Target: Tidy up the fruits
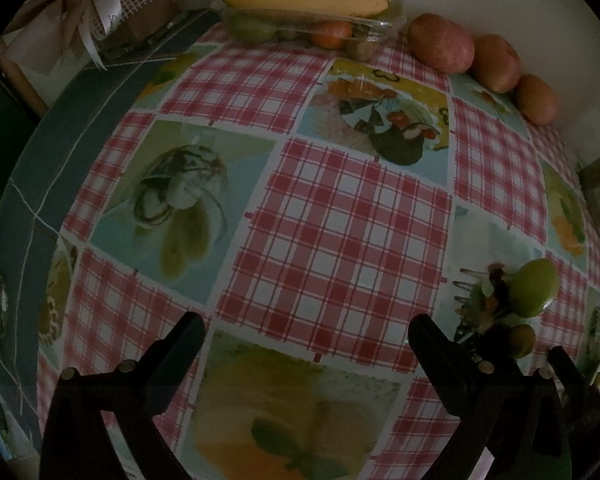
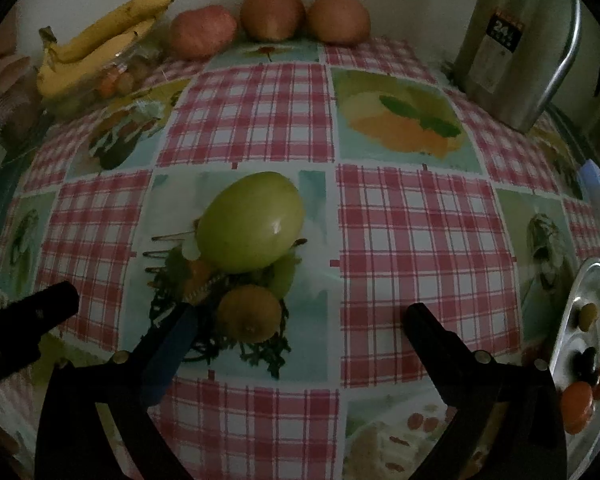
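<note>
Right gripper [image 2: 300,316] hanging wide open, empty, over kiwi [image 2: 249,313] and green mango [image 2: 251,222], both resting mid-table, touching. Left gripper [image 1: 306,330] likewise wide, holding nothing. Centring on one fruit before closing; mango looking smooth, glossy, likely slippery. Bananas [image 2: 96,46] lying along table's [image 2: 416,240] far edge.

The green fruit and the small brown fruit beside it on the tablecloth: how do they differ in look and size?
The green fruit is clearly larger than the small brown fruit. The green fruit has smooth, glossy skin, while the brown fruit looks dull and rough. The green fruit is egg-shaped; the brown fruit is rounder. Both lie loose on the checked tablecloth, on the same printed picture square.
</note>
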A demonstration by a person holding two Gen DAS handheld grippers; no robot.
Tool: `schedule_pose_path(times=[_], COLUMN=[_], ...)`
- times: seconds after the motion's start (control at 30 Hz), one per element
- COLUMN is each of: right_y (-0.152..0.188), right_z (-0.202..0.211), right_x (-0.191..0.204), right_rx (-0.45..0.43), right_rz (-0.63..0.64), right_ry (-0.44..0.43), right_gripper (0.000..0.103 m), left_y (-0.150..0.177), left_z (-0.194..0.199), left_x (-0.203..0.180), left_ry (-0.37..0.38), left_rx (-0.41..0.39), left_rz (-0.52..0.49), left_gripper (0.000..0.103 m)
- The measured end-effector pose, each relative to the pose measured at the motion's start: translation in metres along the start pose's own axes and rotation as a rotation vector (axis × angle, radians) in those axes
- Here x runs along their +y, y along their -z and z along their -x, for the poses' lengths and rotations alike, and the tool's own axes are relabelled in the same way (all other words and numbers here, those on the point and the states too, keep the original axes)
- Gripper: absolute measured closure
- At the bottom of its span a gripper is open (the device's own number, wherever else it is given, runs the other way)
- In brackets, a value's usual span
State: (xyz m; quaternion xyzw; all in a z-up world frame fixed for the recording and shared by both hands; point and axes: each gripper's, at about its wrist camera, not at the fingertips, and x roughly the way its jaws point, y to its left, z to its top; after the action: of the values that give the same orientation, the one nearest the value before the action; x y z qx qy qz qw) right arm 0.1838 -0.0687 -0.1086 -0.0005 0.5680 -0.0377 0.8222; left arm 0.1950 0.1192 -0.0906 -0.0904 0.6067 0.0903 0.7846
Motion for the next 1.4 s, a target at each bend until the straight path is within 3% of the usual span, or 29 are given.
schedule_pose_path(times=[0.1, 0.2, 0.27, 0.53, 0.7, 0.87, 1.0, 1.13, 1.4], right_y=[-0.002, -0.005, -0.007, -0.01, -0.015, -0.018, -0.017, -0.016, -0.009], right_z=[0.002, 0.009, 0.012, 0.042, 0.066, 0.062, 0.056, 0.053, 0.03], right_x=[0.001, 0.006, 0.011, 0.025, 0.029, 0.021, 0.015, 0.009, 0.012], right_rx=[0.007, -0.01, -0.006, -0.064, -0.097, -0.062, -0.051, -0.056, -0.007], right_rz=[-0.022, 0.003, 0.03, 0.09, 0.095, 0.073, 0.045, 0.002, 0.015], right_ry=[0.013, 0.006, -0.006, -0.039, -0.077, -0.099, -0.087, -0.111, -0.1], right_gripper=[0.004, 0.028, 0.052, 0.088, 0.089, 0.088, 0.079, 0.062, 0.06], left_y=[0.0, -0.001, 0.0, 0.0, 0.001, 0.001, 0.001, 0.002, 0.002], left_z=[0.0, 0.002, 0.004, 0.007, 0.01, 0.013, 0.012, 0.012, 0.01], left_x=[0.001, 0.002, 0.003, 0.002, 0.001, -0.001, -0.005, -0.005, -0.005], left_ry=[-0.003, -0.007, -0.007, -0.022, -0.031, -0.033, -0.033, -0.032, -0.038], left_rx=[-0.004, -0.01, -0.012, -0.018, -0.025, -0.032, -0.029, -0.029, -0.025], left_rz=[-0.002, 0.0, -0.001, -0.009, -0.017, -0.026, -0.039, -0.039, -0.041], left_gripper=[0.0, 0.0, 0.0, 0.0, 0.0, 0.0, 0.0, 0.0, 0.0])
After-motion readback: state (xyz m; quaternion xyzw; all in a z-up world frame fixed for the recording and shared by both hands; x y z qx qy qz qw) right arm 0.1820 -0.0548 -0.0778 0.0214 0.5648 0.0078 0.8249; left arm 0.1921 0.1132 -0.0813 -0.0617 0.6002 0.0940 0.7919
